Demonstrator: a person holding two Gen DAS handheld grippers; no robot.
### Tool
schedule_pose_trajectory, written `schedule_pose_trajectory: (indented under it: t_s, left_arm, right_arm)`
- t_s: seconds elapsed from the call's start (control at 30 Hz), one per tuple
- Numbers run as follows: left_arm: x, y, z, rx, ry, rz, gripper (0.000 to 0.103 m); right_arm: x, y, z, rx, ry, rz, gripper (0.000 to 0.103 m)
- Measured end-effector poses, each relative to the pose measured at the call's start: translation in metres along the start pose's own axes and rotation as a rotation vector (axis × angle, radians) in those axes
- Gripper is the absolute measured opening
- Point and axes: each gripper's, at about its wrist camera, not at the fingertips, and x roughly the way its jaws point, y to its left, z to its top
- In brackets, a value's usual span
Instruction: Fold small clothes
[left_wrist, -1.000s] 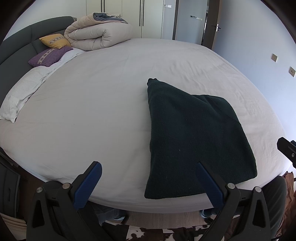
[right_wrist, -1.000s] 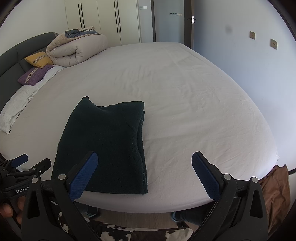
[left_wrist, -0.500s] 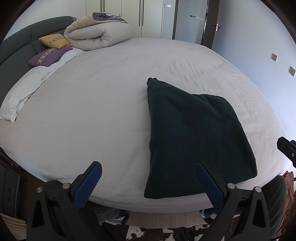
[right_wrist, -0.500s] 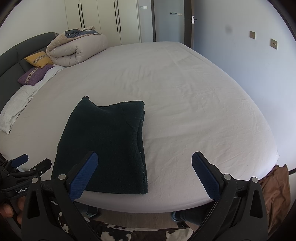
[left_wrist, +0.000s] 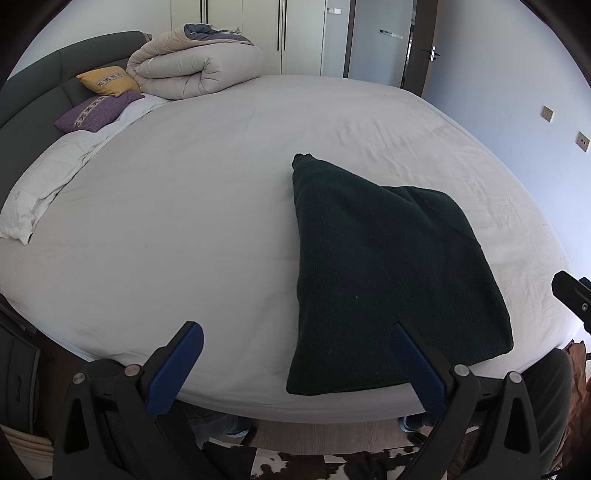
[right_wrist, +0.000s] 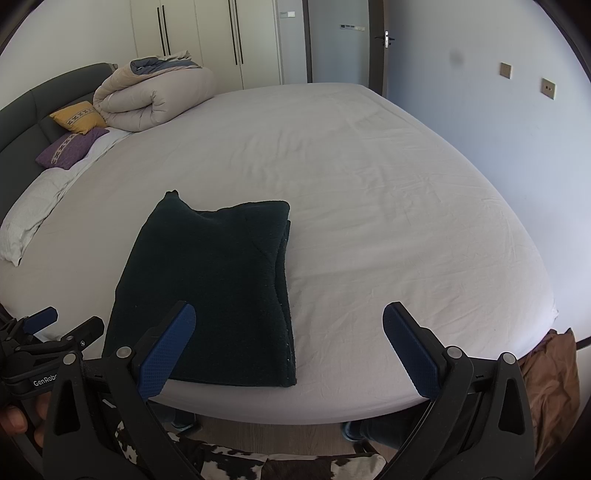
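A dark green folded garment (left_wrist: 388, 273) (right_wrist: 218, 291) is laid flat on the white sheet of the bed (left_wrist: 184, 206) (right_wrist: 388, 206), close to the near edge and well apart from the far edge. Stacked layers are seen along its right side in the right wrist view, and a small corner is seen poking out at its far left. The left tongs (left_wrist: 295, 369) are held released above the near edge of the bed, nothing being gripped, with the right blue pad overlapping the garment's near edge in the view. The right tongs (right_wrist: 288, 347) are likewise spread wide and empty at the near edge. A rolled duvet (left_wrist: 192, 70) (right_wrist: 155, 96), a yellow cushion (left_wrist: 107, 79) and a purple cushion (left_wrist: 98, 112) are gathered at the far left corner.
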Motion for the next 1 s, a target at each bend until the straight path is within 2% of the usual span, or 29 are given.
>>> schedule_pose_trajectory:
  t_s: [1.0]
  left_arm:
    - [0.0040,0.0017,-0.0021,0.002,0.008,-0.001,0.103]
  right_arm:
    - [0.0040,0.0012,-0.0004,-0.007,0.005,0.006,0.103]
